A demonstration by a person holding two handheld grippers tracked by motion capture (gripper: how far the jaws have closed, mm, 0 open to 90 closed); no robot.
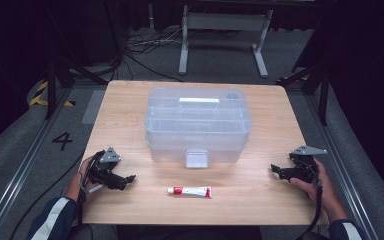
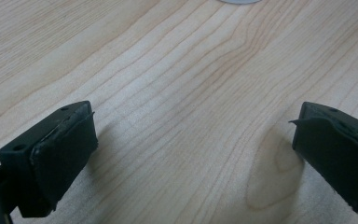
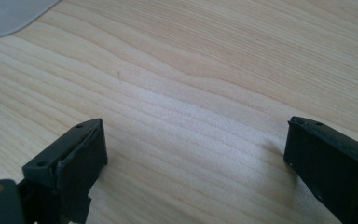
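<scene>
Wooden table (image 1: 260, 175) bears clear box (image 1: 198, 125), tube (image 1: 189, 191).

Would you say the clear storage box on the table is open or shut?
Shut: the clear box has its lid seated and the front latch down.

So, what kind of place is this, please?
Probably a lab or recording studio: a bare wooden table on grey carpet, dark curtains around it, loose cables and a floor mark "4".
</scene>
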